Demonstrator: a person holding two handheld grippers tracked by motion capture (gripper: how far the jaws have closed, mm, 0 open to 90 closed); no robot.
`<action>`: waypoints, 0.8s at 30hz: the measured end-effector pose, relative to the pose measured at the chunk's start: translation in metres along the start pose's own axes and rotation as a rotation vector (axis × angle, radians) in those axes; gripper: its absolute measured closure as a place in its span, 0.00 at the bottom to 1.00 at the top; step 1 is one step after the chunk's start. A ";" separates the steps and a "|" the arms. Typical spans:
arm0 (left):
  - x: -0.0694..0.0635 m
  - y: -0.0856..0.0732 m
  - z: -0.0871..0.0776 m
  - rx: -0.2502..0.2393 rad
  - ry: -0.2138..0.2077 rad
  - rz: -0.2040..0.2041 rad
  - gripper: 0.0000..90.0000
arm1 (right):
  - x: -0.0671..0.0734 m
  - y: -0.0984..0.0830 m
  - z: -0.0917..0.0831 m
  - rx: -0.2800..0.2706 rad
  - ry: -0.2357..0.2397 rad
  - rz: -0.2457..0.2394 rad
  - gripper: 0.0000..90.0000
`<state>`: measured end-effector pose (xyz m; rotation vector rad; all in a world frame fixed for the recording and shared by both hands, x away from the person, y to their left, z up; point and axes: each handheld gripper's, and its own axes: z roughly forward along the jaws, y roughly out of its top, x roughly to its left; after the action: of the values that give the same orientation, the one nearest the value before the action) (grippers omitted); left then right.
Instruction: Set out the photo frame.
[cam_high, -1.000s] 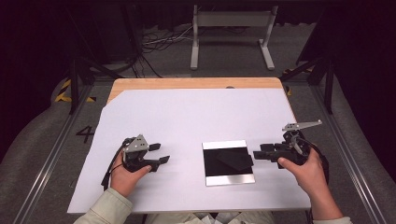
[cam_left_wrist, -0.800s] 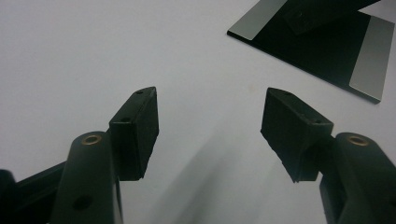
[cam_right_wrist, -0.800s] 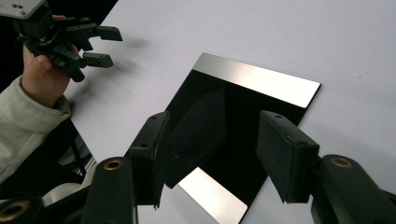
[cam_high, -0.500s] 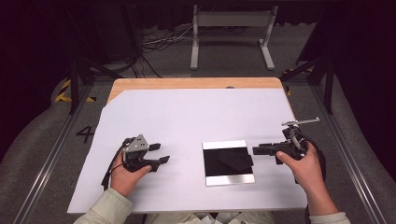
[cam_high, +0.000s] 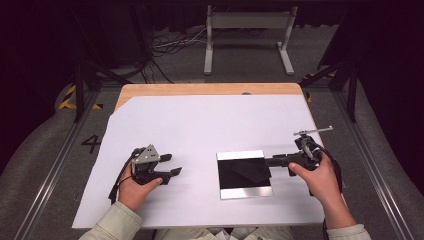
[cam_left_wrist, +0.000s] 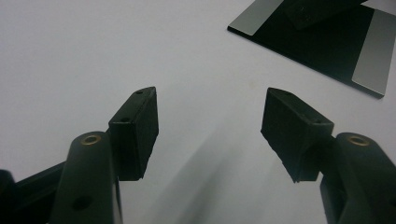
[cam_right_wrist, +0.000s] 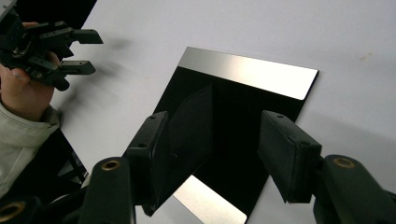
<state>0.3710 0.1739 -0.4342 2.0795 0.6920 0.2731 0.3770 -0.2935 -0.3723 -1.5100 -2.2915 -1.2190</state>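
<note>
Reaching: right gripper (cam_high: 272, 161), jaws apart, over the black panel (cam_high: 245, 175)
Idle: left gripper (cam_high: 172, 165), open, empty
Risk: jaws may scratch or skid the glossy panel

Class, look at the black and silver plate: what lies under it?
The plate lies flat on the white sheet. Anything beneath it is covered.

High view looks down; both gripper views closely share the black plate (cam_high: 244, 174).
</note>
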 end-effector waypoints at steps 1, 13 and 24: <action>0.000 0.000 0.000 0.000 0.000 -0.007 0.41 | 0.000 0.001 0.002 0.005 -0.001 0.003 0.48; -0.001 -0.001 0.000 0.002 0.003 -0.006 0.41 | -0.001 0.002 0.019 0.035 0.032 0.038 0.49; 0.000 0.000 0.000 0.001 -0.001 -0.004 0.41 | -0.003 -0.002 0.035 0.108 0.086 0.081 0.46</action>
<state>0.3705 0.1738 -0.4346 2.0793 0.6959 0.2696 0.3873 -0.2717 -0.3983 -1.4689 -2.1814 -1.0988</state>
